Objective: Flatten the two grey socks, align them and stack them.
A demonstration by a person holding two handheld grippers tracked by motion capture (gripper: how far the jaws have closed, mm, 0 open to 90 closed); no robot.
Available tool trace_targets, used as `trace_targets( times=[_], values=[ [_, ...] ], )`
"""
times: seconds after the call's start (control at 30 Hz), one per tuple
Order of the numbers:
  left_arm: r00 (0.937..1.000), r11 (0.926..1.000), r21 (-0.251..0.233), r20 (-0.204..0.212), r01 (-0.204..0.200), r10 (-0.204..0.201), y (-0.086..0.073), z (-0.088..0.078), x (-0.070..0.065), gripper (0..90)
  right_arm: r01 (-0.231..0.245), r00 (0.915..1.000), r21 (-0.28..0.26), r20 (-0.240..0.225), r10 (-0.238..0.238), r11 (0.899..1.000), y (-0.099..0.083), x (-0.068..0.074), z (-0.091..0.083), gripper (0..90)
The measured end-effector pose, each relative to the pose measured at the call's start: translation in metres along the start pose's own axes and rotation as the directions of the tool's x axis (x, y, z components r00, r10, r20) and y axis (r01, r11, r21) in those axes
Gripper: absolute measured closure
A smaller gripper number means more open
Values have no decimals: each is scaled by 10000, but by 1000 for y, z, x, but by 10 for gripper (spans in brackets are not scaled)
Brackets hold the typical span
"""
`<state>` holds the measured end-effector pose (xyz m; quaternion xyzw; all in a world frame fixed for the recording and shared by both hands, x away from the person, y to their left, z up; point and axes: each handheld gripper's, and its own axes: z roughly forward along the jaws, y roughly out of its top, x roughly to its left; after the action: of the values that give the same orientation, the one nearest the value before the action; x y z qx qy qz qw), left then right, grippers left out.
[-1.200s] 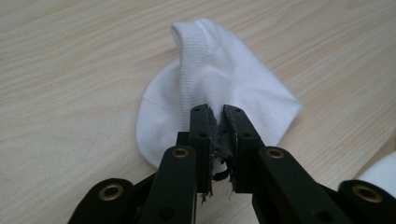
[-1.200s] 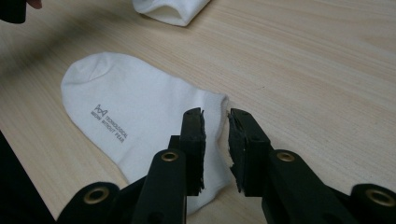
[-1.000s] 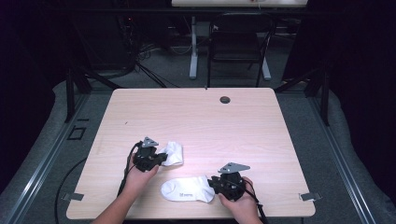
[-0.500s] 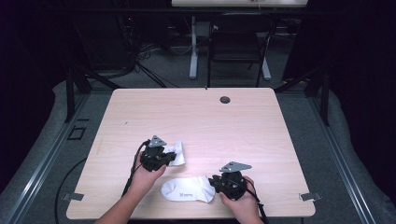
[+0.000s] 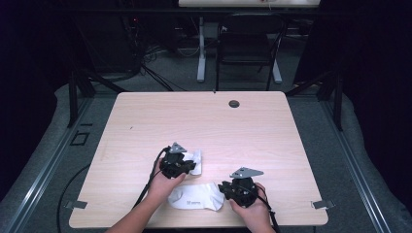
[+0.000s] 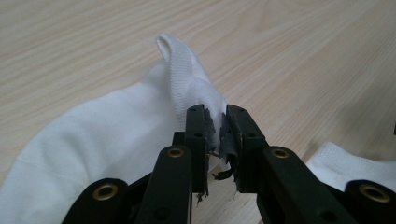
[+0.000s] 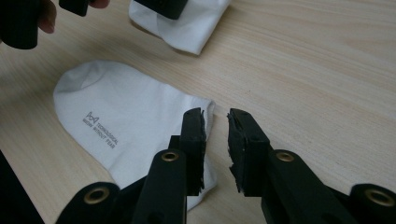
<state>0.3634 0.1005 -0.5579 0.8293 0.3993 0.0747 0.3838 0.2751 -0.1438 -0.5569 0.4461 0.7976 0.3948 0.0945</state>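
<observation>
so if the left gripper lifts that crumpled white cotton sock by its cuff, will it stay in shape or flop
Likely flop: the crumpled white cotton sock already sags in soft folds, only its ribbed cuff standing up. It looks light, so it should lift easily. On the smooth wooden table a push would probably bunch it rather than slide it.
</observation>
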Motion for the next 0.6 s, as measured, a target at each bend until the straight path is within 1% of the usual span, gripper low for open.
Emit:
trace_targets(
  times=[0.03,0.07,0.1,0.13,0.23,0.37,0.4,0.43,0.47,0.5,0.53,0.6],
  values=[
    [10000,10000,41,26,21,-21,0,2,-1,783,4,10000,-15,-4,-4,10000,0,0,0,761],
    [10000,10000,76,20,-27,27,-1,5,-2,753,31,10000,-6,-26,-31,10000,0,-1,0,760],
    [10000,9999,138,42,-38,38,-1,5,-3,753,31,10000,-6,-26,-31,10000,0,-1,0,760],
    [10000,9999,138,-3,-78,78,-2,7,-3,717,39,10000,-2,-13,-39,10000,0,-1,0,760],
    [10000,10000,41,-33,-51,51,-2,6,-3,628,-26,10000,-51,-12,26,10000,0,-1,0,760],
    [9999,9995,-301,-138,-13,8,1,-6,-1,594,27,10000,-16,12,-27,10000,1,-2,0,757],
    [9999,9991,-411,-169,-42,35,1,-11,0,589,6,10000,-39,-17,-6,10000,2,-2,0,756],
    [9997,9988,-498,-232,-29,18,1,-17,3,586,83,10000,-50,6,-83,10000,4,-1,-1,750],
    [9997,9988,-498,-232,-29,18,1,-17,3,585,83,10000,-50,6,-83,10000,4,-1,-1,750],
    [9996,9986,-525,-282,-50,36,0,-21,5,585,104,9999,-80,-40,-105,9999,5,-1,-2,747],
    [9992,9986,-521,-399,-86,65,-1,-24,8,587,273,9996,-57,-54,-273,9996,9,0,-2,738],
    [9987,9990,-444,-500,-74,52,-5,-27,13,596,225,9997,-62,-46,-226,9997,10,1,-2,735]
  ],
)
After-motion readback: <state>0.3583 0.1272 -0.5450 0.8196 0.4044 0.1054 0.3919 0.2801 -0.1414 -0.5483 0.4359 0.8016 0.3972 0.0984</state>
